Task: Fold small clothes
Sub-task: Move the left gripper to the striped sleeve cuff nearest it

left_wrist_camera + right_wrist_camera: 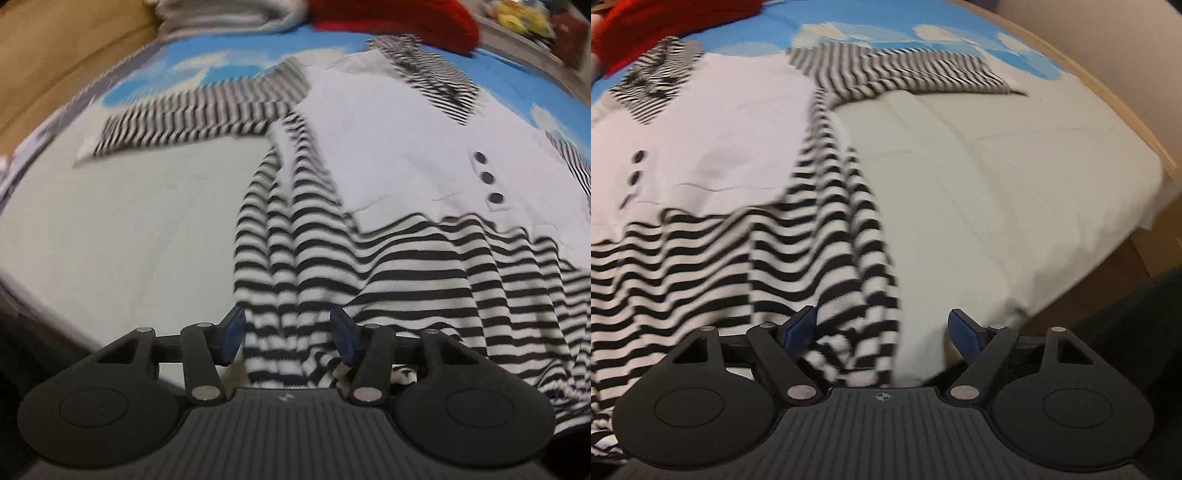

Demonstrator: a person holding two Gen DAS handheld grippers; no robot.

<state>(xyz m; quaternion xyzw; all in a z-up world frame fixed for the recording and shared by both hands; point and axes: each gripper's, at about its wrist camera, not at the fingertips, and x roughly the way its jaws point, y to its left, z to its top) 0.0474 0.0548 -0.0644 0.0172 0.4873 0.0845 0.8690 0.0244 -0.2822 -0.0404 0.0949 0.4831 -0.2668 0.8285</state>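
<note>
Garment under inspection: striped dress [369, 266], white bodice w/ three dark buttons [488, 178], black-and-white striped skirt, sleeves and collar. It lay face-up on a pale sheet [129, 221] over a blue cloud-print cover [849, 18]; surface looked like a bed, edged in wood. Both sleeves were spread outward, skirt bunched in loose ridges toward the near edge. A red item [399, 18] and a grey striped cloth [221, 14] sat beyond the collar, apart from the dress.

Left hand-held gripper [288, 338]: jaws part-spread, skirt hem fabric between the blue pads [232, 336]. Pads did not appear to press the cloth; no firm pinch seen.

Right hand-held gripper [882, 332]: jaws spread wide over the opposite side of the hem; striped fabric lay against the left pad only, right pad stood over bare sheet. Nothing held.

Progress, by judgement: early stage. No fold visible anywhere; dress fully laid out. Hem grasp not yet secured. Remaining: grip both hem corners, fold skirt up, bring sleeves in, finish compact.
</note>
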